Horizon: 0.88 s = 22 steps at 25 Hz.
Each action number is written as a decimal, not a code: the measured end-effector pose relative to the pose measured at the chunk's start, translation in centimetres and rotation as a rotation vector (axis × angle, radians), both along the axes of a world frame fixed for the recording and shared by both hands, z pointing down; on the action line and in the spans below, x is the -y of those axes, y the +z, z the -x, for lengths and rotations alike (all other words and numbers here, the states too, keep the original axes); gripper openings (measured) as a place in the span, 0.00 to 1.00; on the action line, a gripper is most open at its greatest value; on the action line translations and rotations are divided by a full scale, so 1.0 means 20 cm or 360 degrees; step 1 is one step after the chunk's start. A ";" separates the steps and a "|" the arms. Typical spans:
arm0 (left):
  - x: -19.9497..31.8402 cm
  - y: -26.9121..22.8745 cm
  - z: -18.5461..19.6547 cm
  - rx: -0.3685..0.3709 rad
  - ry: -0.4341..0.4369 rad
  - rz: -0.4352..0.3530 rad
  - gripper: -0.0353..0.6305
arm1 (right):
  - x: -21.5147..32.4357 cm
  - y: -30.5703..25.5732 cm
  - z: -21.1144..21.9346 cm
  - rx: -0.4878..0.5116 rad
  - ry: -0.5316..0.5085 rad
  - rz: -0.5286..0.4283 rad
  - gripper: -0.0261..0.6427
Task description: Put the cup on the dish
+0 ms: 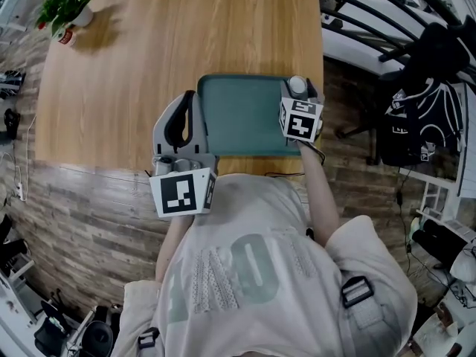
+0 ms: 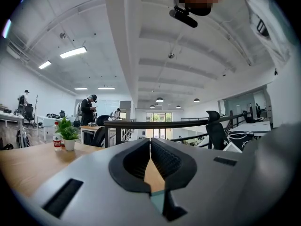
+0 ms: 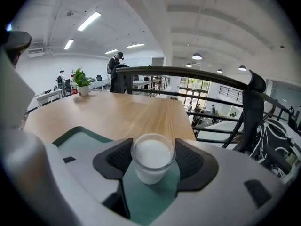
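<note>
Grips the cup [image 3: 151, 158] upright between the right tool [image 3: 153, 161] pads, level, probably so as not to tip on landing. Hangs it over the green dish [image 1: 242, 117], which spreads below and leftward of that tool; cannot tell whether the base touches. Holds the left tool [image 2: 150, 155] pinched together on nothing, just beside the dish's left edge above the desk [image 1: 149, 50], likely for clearance.

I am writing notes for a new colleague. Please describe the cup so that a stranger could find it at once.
On the wooden table, near its front edge, lies a green dish. The cup is at the dish's far right corner, between the jaws of the right gripper. It is small, round and white inside, unlike the white pot across the table, which holds a green plant.
</note>
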<state>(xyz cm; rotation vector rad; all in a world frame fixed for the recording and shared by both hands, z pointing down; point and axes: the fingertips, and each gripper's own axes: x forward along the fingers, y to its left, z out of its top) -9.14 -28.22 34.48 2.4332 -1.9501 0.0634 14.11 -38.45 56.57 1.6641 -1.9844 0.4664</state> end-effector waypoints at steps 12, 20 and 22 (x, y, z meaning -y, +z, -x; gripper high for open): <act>-0.06 -0.09 0.00 -0.0016 -0.0053 -0.0073 0.07 | -0.27 -0.98 0.48 0.0215 -0.0489 -0.0754 0.43; -0.12 -0.10 0.09 -0.0010 -0.0137 -0.0092 0.07 | -0.56 -1.24 1.06 0.0431 -0.1040 -0.0907 0.08; -0.14 -0.11 0.11 0.0000 -0.0160 -0.0090 0.07 | -0.59 -1.20 1.11 0.0388 -0.1100 -0.0845 0.07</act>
